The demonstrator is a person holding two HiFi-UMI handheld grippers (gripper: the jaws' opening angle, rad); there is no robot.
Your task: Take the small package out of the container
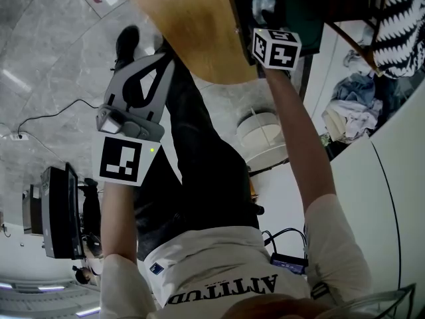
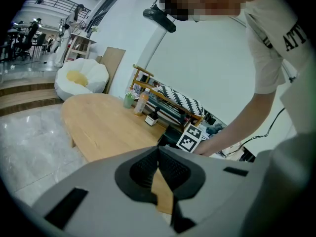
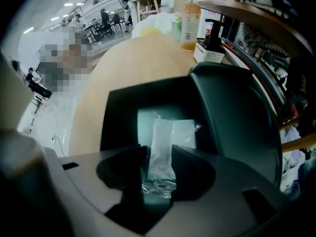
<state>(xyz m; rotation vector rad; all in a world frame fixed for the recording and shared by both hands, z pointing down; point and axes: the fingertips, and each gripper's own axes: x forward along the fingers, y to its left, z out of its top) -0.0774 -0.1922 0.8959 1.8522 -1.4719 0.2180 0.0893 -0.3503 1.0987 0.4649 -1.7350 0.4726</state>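
The right gripper reaches down into the container. Its jaws stand wide apart. The small package, a clear plastic sachet, lies lengthwise in the gap between them. The pads flank the sachet at either side and do not clamp it. The sachet rests on the pale floor of the container, at about the middle.

The container is a dark box. Its hinged lid stands open on the right side. The box sits at one end of the wooden table, close to the edge.

Beyond the box, along the table's edge by a rack, stand a bottle of orange liquid, a dark pump bottle and a white box.

The left gripper is held off the table, above the grey floor. It is well apart from the container. Its jaws are closed tip to tip, with nothing held between them.
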